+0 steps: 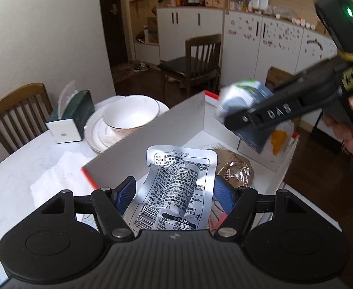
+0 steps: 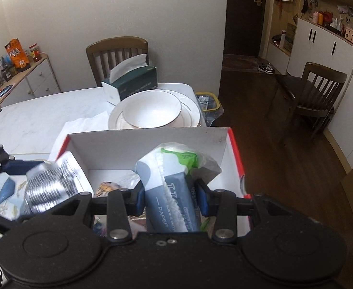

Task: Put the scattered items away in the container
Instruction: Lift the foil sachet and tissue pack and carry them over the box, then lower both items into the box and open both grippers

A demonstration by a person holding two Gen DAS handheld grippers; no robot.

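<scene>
My left gripper [image 1: 174,192] is shut on a crumpled silver snack pouch [image 1: 179,180], which hangs over the near wall of a white cardboard box with red edges [image 1: 152,142]. My right gripper [image 2: 171,197] is shut on a blue-grey pack of paper tissues [image 2: 169,192], held above the inside of the box [image 2: 147,139]. In the left wrist view that pack [image 1: 246,96] hangs over the box's far right corner. A gold foil packet [image 1: 234,168] and an orange-printed wrapper [image 1: 278,142] lie inside the box. From the right wrist view the silver pouch [image 2: 49,183] is at the box's left wall.
A white bowl on stacked plates [image 2: 152,110] and a green tissue box [image 2: 130,82] stand just behind the box. A crumpled white napkin [image 2: 85,125] lies to the left. Wooden chairs [image 2: 116,53] stand at the table's far side and out on the floor. The table edge drops off right of the box.
</scene>
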